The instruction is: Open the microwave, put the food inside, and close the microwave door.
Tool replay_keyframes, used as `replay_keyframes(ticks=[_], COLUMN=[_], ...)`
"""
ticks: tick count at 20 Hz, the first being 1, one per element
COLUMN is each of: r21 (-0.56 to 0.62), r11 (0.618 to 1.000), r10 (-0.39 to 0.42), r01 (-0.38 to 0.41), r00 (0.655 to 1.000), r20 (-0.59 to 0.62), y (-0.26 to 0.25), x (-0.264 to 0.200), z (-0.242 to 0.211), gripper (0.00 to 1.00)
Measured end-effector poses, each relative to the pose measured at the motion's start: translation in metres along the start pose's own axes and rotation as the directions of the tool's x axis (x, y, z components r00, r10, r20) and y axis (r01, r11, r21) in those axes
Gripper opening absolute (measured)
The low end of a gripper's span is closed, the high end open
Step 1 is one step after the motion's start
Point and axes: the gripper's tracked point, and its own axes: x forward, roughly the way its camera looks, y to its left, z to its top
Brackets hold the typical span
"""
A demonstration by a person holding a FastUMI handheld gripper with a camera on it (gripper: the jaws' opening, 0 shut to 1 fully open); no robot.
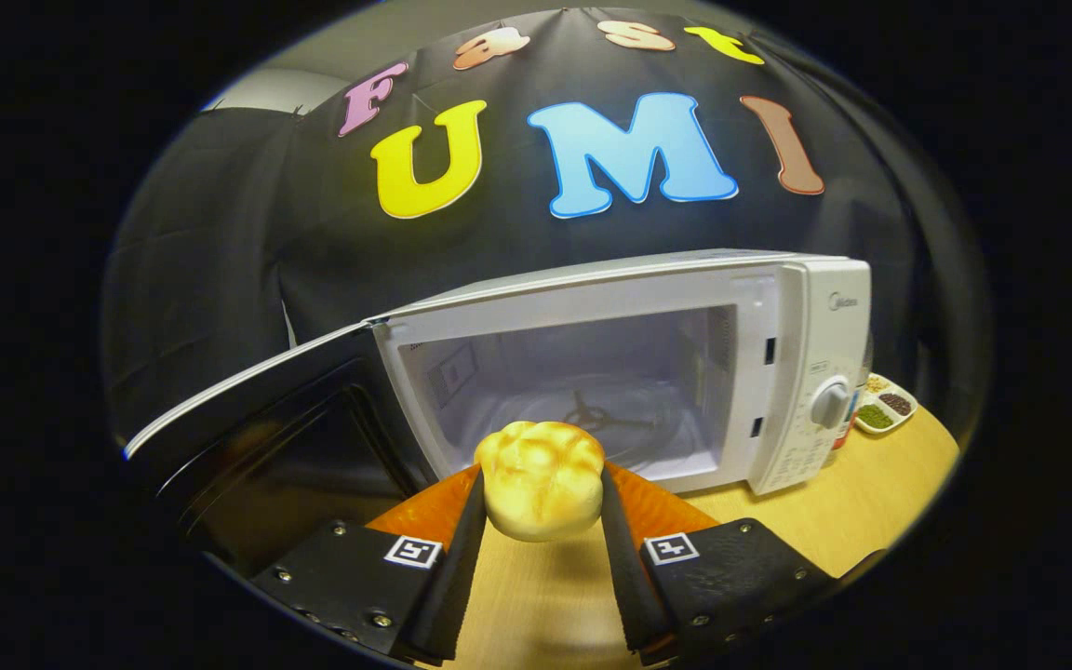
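A pale yellow bread bun (541, 479) sits between my two fingers, and my gripper (541, 493) is shut on it, holding it above an orange plate (662, 507) on the wooden table. Just beyond the bun stands the white microwave (778, 372) with its door (257, 428) swung wide open to the left. The inside of the oven (582, 400) is lit and bare, with the turntable hub (592, 414) showing on its floor. The bun hangs in front of the opening, outside the cavity.
The dark open door juts out to the left of my fingers. A control knob (829, 402) sits on the microwave's right panel. To the right of the microwave, a small white dish with seeds or spices (885, 409) rests on the wooden table (871, 502).
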Motion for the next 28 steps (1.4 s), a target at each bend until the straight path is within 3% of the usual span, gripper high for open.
replay_keyframes(ticks=[3,8,11,17,24,28], r21=[0.114,0.265,0.291,0.311,0.219,0.209], r11=[0.993,0.964,0.954,0.946,0.967,0.968], r10=[0.026,-0.027,-0.084,-0.106,-0.140,-0.143], r01=[-0.027,0.012,0.071,0.090,0.133,0.140], r00=[1.000,0.998,0.996,0.994,0.990,0.990], r20=[0.010,0.050,0.034,0.033,0.013,0.001], y=[0.006,-0.005,-0.020,-0.034,-0.031,-0.031], x=[0.035,0.076,0.092,0.121,0.127,0.122], z=[0.003,0.009,0.001,0.003,-0.011,-0.009], gripper=[0.65,0.64,0.64,0.64,0.93,0.97])
